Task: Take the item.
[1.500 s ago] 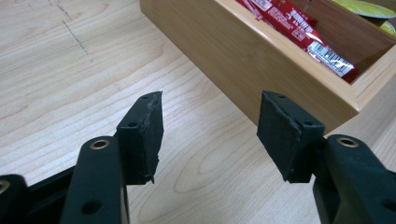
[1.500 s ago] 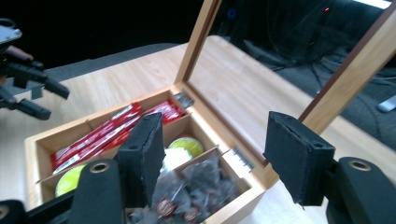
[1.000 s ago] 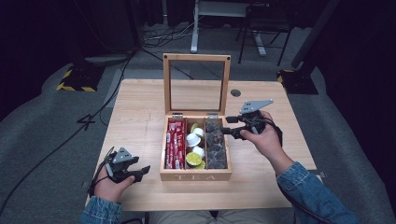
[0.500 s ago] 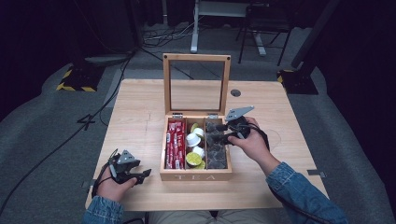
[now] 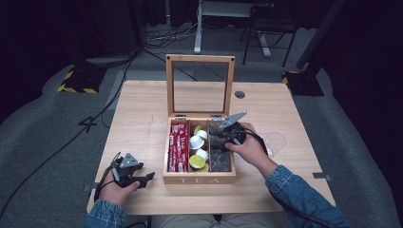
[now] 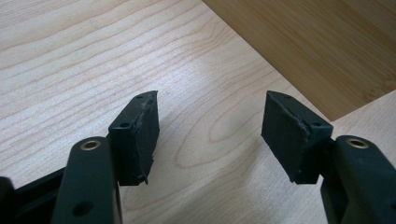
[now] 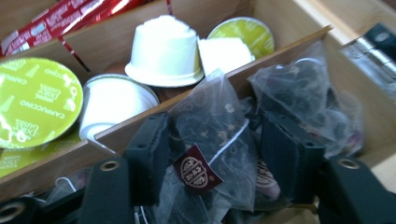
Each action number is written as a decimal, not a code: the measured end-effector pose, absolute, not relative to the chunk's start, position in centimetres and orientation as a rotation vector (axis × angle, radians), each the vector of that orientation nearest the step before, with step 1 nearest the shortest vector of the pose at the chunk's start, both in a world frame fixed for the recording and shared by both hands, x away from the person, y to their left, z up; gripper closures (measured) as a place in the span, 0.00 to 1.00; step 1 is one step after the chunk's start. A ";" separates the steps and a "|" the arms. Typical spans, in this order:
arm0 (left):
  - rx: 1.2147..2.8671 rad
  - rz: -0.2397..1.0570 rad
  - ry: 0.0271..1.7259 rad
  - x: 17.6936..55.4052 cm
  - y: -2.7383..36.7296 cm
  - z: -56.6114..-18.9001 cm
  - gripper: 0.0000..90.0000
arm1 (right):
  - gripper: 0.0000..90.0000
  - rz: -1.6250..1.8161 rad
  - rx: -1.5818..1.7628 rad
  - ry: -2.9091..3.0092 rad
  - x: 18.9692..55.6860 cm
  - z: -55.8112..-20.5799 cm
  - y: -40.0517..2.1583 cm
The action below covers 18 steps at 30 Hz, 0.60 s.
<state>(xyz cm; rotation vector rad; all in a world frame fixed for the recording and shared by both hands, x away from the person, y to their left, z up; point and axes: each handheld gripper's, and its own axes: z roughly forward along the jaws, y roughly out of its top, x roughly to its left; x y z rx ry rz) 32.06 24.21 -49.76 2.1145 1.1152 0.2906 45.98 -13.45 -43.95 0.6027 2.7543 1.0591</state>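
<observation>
Dark tea bag (image 7: 212,135), maroon tag (image 7: 196,170), lime-lidded capsule (image 7: 37,100)

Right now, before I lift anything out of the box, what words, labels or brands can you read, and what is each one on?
"TEA": front wall of the wooden box.
"CAPPUCCINO": green lid of a capsule in the middle compartment, seen upside down; the brand line beneath it is too blurred to read.
Dark red tag on the tea bag between the jaws of the right hand-held gripper: emblem too small to read.
Red sachets: print too blurred to read.
</observation>
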 end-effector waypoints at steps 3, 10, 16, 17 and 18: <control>2.113 0.291 1.115 32.1 24.2 -49.8 0.41 | 0.59 1.044 0.598 2.768 45.9 -44.1 -13.4; 2.113 0.292 1.113 32.0 24.2 -49.8 0.41 | 0.73 1.054 0.571 2.757 45.7 -43.8 -13.6; 2.108 0.294 1.112 32.1 24.3 -49.8 0.41 | 0.77 1.120 0.590 2.732 45.6 -43.3 -14.1; 2.107 0.294 1.112 32.1 24.3 -49.8 0.41 | 0.77 1.139 0.597 2.722 45.6 -43.2 -14.2; 2.106 0.293 1.112 32.1 24.3 -49.9 0.41 | 0.77 1.149 0.592 2.720 45.6 -43.1 -14.3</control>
